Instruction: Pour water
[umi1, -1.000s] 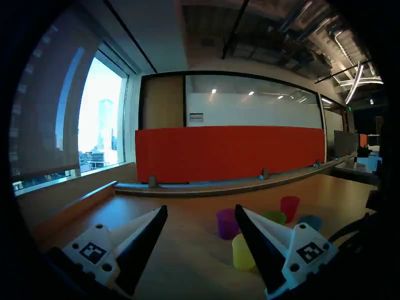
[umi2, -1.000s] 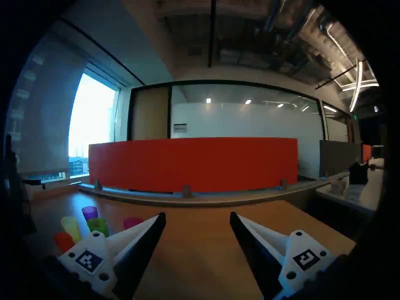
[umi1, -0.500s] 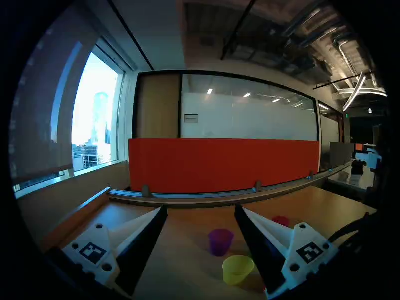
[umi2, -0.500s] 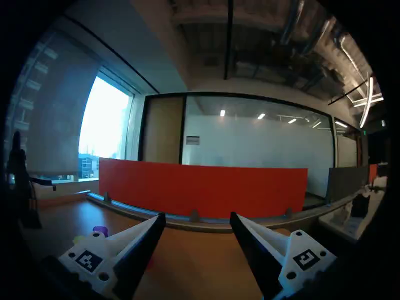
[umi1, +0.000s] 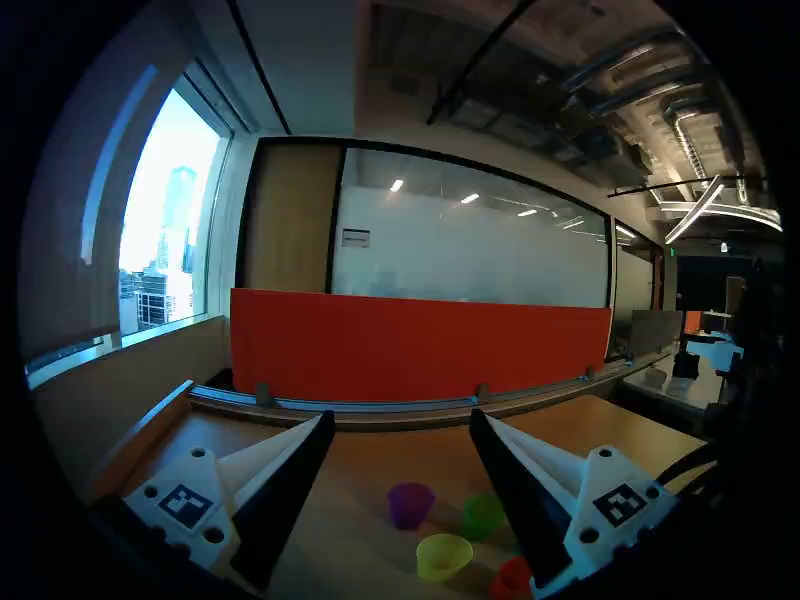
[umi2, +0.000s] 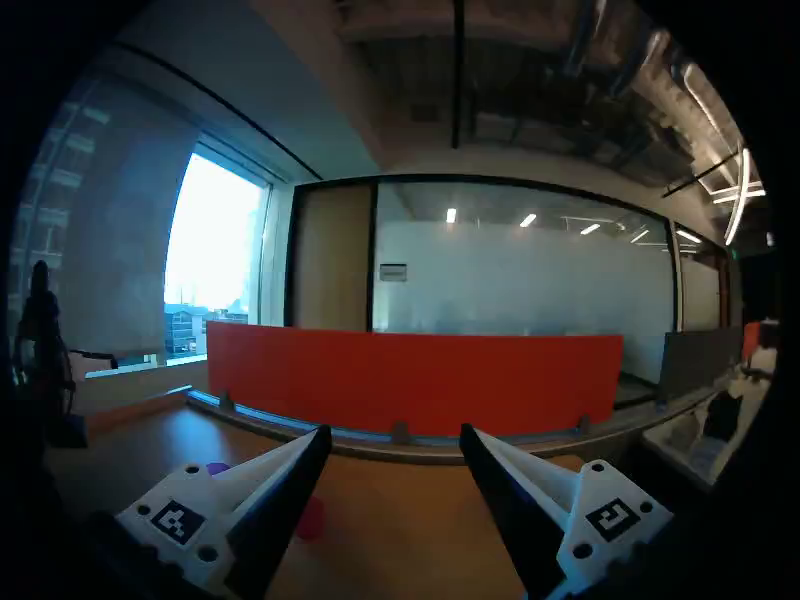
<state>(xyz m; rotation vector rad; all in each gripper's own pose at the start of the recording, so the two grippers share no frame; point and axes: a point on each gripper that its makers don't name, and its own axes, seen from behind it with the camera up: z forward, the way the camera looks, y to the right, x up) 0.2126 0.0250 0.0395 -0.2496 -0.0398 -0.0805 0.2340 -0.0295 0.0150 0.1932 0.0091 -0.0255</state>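
Small plastic cups stand on the wooden table (umi1: 370, 470). In the left gripper view a purple cup (umi1: 410, 504), a green cup (umi1: 482, 515), a yellow cup (umi1: 444, 556) and part of a red cup (umi1: 512, 578) sit low between the fingers. My left gripper (umi1: 400, 440) hangs above them, open and holding nothing. In the right gripper view a pink-red cup (umi2: 310, 519) peeks out beside the left finger, and a purple cup's rim (umi2: 217, 467) shows just above that finger. My right gripper (umi2: 393, 445) is open too, with only the table between its fingers.
A red divider panel (umi1: 420, 350) runs along the table's far edge, with a glass wall behind it. A bright window (umi1: 160, 250) lies to the left. A dark stand (umi2: 40, 360) rises at the left edge of the right gripper view. Another desk (umi1: 700, 360) stands at the right.
Both grippers have risen and drawn back. In the left gripper view the cups slid lower and look smaller. In the right gripper view the cup group dropped mostly behind the left finger.
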